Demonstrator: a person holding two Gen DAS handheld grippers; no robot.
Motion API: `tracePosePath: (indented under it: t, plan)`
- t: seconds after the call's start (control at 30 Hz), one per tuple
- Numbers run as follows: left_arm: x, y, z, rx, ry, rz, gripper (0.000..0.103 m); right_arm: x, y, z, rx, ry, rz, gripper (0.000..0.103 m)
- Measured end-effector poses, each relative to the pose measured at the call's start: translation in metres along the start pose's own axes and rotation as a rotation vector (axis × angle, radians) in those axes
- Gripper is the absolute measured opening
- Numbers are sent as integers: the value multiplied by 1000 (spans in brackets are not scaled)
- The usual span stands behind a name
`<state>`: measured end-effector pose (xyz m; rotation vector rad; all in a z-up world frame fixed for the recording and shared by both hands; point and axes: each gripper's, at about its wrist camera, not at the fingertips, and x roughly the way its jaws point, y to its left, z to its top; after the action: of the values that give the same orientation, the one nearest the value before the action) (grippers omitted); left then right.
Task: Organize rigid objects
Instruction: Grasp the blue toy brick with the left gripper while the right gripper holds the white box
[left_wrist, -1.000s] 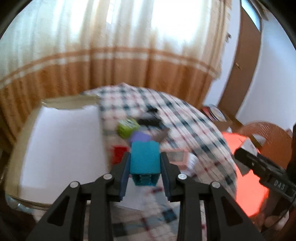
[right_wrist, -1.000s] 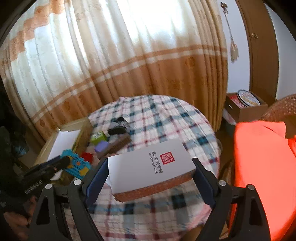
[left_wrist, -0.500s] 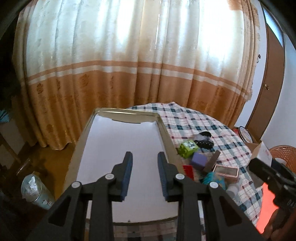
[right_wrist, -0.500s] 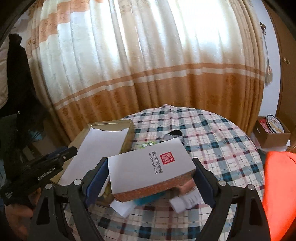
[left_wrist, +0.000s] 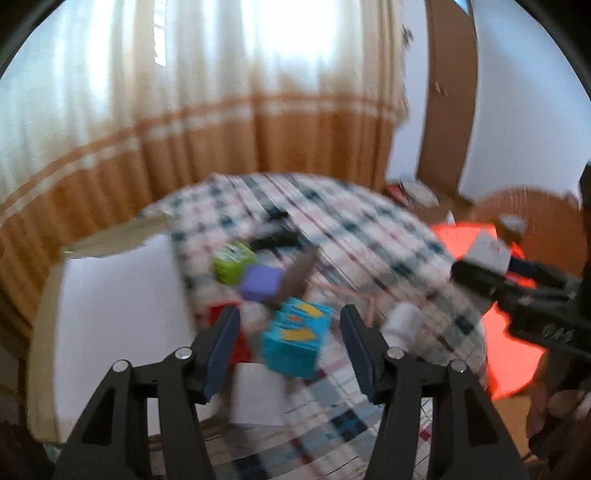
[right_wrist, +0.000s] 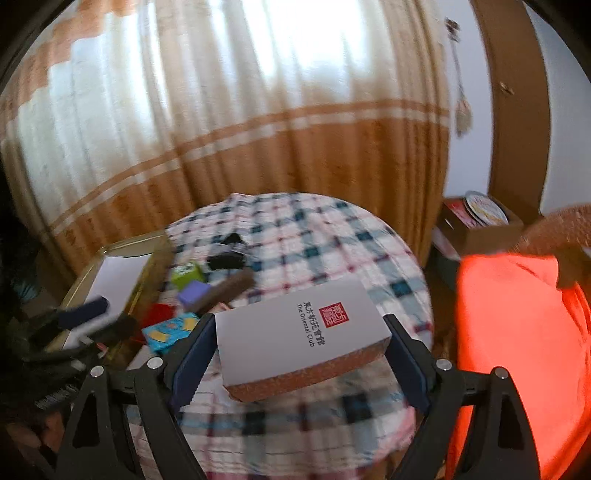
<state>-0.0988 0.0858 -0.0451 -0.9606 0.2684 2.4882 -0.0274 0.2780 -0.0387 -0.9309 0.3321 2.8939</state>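
The left gripper (left_wrist: 290, 334) has just been opening; its jaws now stand apart around the teal box (left_wrist: 295, 338), untouched on the counter (left_wrist: 369, 236) at 6 o'clock of the purple cube (left_wrist: 260, 282). The right gripper (right_wrist: 295, 354) clamps the white box (right_wrist: 301, 328), not yet placed.

Left wrist view smeared by motion blur: print on teal box (left_wrist: 295, 341) unreadable, white bottle (left_wrist: 402, 325) just a pale blob, black items (left_wrist: 275, 236) at table centre not identifiable. Red block (left_wrist: 231, 332) partly hidden behind left-hand finger (left_wrist: 221, 347); tray (left_wrist: 110, 317) cut off at bottom edge. Right wrist view: white box (right_wrist: 301, 334) covers tablecloth (right_wrist: 295, 240) behind it, near end of brown bar (right_wrist: 225, 290) lost behind box, left gripper (right_wrist: 86, 317) a dark smear
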Motion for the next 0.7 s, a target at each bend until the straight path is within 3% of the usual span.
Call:
tracePosePath:
  t: [0.1,0.27,0.37,0.53,0.6,0.7]
  plan:
    - [24,-12,2,44,94,-2,57,-1,-11,1,21,-5,-1,89]
    - [43,-23,7,114,144,45,57,2,-18,2,46,-6,16,89]
    - [54,-24,9,127,169,36,55,4,-18,0,56,-1,21,89]
    - [58,-23,12,124,192,-7,53,5,-23,-3,82,10,24,89]
    - [53,-15,11,78,191,-40,53,5,-24,-2,85,9,23,89]
    - [56,-4,8,29,221,-45,63,6,-24,-2,87,3,27,89]
